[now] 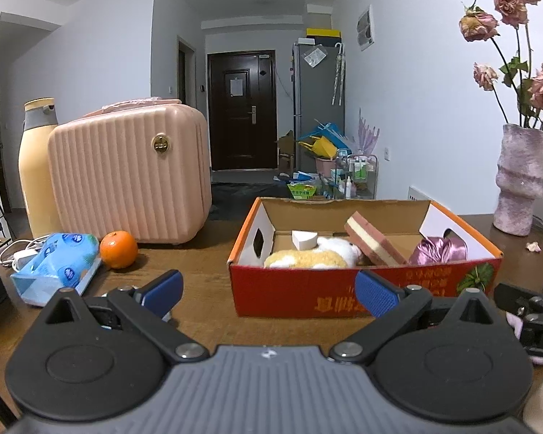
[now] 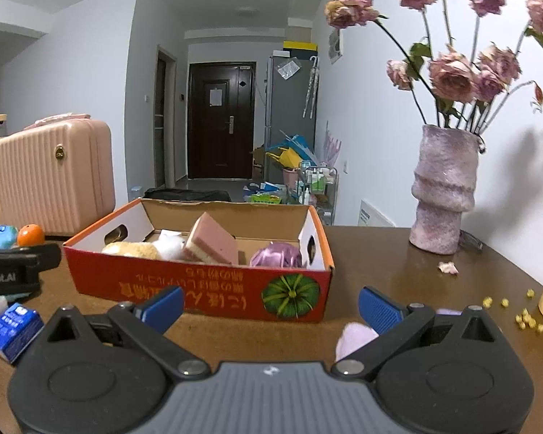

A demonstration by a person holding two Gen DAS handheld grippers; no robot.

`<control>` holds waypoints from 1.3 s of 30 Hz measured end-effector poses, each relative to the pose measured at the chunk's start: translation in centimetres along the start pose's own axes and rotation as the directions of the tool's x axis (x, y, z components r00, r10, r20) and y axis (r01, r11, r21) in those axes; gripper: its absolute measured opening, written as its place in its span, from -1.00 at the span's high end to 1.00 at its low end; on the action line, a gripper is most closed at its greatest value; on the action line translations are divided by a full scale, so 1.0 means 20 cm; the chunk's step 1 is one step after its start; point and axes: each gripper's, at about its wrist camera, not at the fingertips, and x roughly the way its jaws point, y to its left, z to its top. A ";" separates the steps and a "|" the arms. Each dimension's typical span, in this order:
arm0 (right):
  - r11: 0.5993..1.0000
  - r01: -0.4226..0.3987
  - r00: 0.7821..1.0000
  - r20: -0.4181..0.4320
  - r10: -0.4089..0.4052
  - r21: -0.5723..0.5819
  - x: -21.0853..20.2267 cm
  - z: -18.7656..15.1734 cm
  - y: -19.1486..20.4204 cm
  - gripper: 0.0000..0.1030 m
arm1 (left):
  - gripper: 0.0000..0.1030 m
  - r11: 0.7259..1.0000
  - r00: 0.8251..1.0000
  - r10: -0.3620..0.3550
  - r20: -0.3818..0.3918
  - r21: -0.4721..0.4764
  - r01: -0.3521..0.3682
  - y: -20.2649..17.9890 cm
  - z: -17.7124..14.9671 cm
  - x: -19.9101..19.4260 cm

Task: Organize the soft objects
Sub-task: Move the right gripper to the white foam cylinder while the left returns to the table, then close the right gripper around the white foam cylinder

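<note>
Box [image 2: 199, 285] on surface [image 2: 380, 271], vase [image 2: 443, 191] right, suitcase [image 1: 130, 173] left; holds plush [image 1: 307, 256], sponge [image 1: 373, 242]. Both tongs [image 1: 269, 289] [image 2: 271, 305] apart, empty.

Brown wooden table [image 1: 199, 260], bearing cardboard box [image 1: 344, 289], pink case [image 1: 126, 177], orange [image 1: 118, 249], tissue pack [image 1: 58, 264], vase [image 2: 443, 195], scattered yellow crumbs [image 2: 525, 316].

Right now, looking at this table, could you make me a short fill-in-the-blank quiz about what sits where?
1. The pink-and-cream layered sponge leans inside the open cardboard ____.
2. The round orange fruit sits in front of the ribbed pink ____.
3. The dried pink roses stand in a textured pink ____.
4. Both the left gripper and right gripper are ____.

Missing words: box; suitcase; vase; open
</note>
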 end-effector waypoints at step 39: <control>0.996 0.048 0.971 -0.237 -0.028 0.079 -0.21 -0.39 -0.13 -0.86 | -1.00 0.996 0.989 -0.069 -0.130 0.044 0.075 0.36 -0.32 -0.37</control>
